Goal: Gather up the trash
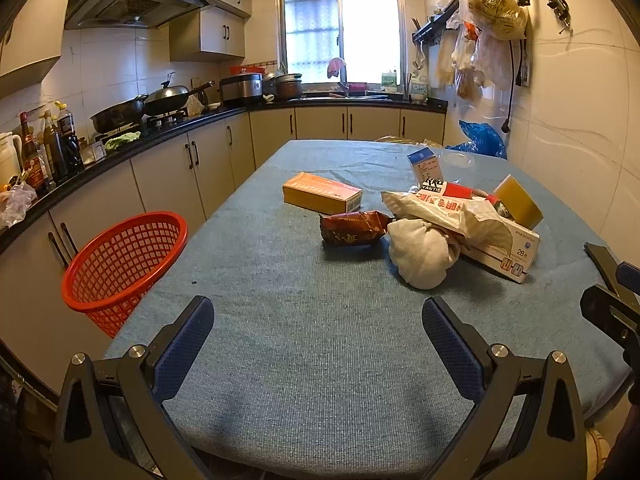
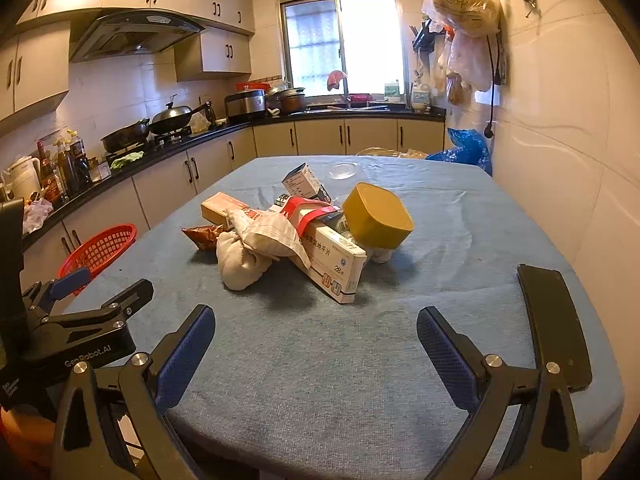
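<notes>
While kitchen counters (image 1: 168, 136) ring it, trash (image 2: 304, 236) litters what seems a cloth-covered table (image 1: 320, 340)

We saw a table (image 1: 304, 320) covered in matt blue cloth with a coarse ribbed weave. The basket (image 1: 120, 264) was glossy red plastic mesh. The boxes, one orange (image 1: 320, 193) and one white (image 2: 336, 264), looked like smooth printed card. The brown wrapper (image 1: 354, 228) was shiny, crinkled foil. The white bundle (image 1: 420, 256) looked like soft matt cloth. The yellow tub (image 2: 378, 216) was smooth plastic. Each tool, left (image 1: 318, 344) and right (image 2: 316, 344), had matt black arms, bright metal bolts and textured blue pads (image 2: 186, 356).
</notes>
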Motion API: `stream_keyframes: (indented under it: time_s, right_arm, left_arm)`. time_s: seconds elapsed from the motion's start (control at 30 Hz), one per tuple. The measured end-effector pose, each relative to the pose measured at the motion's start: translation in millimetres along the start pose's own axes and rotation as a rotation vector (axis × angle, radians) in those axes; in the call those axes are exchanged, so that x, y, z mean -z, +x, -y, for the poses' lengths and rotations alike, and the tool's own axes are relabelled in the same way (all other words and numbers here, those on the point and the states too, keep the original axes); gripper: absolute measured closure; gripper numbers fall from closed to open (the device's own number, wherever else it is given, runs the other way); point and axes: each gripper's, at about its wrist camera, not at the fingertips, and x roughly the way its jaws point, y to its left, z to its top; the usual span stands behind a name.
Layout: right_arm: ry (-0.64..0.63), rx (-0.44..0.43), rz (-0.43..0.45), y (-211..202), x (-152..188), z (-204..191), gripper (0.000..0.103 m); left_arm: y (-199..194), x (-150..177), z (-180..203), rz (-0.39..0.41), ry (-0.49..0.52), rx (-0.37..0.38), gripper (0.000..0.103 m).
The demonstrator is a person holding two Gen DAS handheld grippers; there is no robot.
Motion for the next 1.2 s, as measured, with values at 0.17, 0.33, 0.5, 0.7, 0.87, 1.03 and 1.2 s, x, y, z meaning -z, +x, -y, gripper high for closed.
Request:
stream_keyframes:
  time_s: [0.17,0.33,0.5,0.7,0.87,1.03,1.2]
  right_arm:
    - [0.002,0.004,0.006,-0.7,-0.4,0.8,0.001]
    - [0.016,0.008,-0.003,1.3,-1.2,2.9,0.001]
    - [0.008,0.029,0.000,0.3,-1.7,1.9,0.001]
    - [0.007,0.053,0.026,-3.2,-3.8,0.3,0.001]
    - [0.009,0.062,0.035,-4.5,-4.3,1.8,0.001]
    - [0.023,0.062,0.033,-4.5,-4.9,4.0,0.001]
    - [0.026,0.065,0.023,-1.4,-4.3,6.6,0.001]
  left_arm:
    - [0.8,0.5,0.0,0.001,-0.001,0.001,0.000]
    - [1.1,1.0,0.1,-0.003,0.002,0.004,0.000]
    - [1.3,1.5,-0.3,-0.004,0.000,0.005,0.000]
    - [-2.1,1.6,2.7,0.009,0.012,0.005,0.000]
    - [-2.8,0.3,4.1,0.008,0.020,0.006,0.000]
    - [-2.8,-0.1,6.0,0.007,0.025,0.005,0.000]
    - [-0.8,0.1,7.8,0.000,0.032,0.004,0.000]
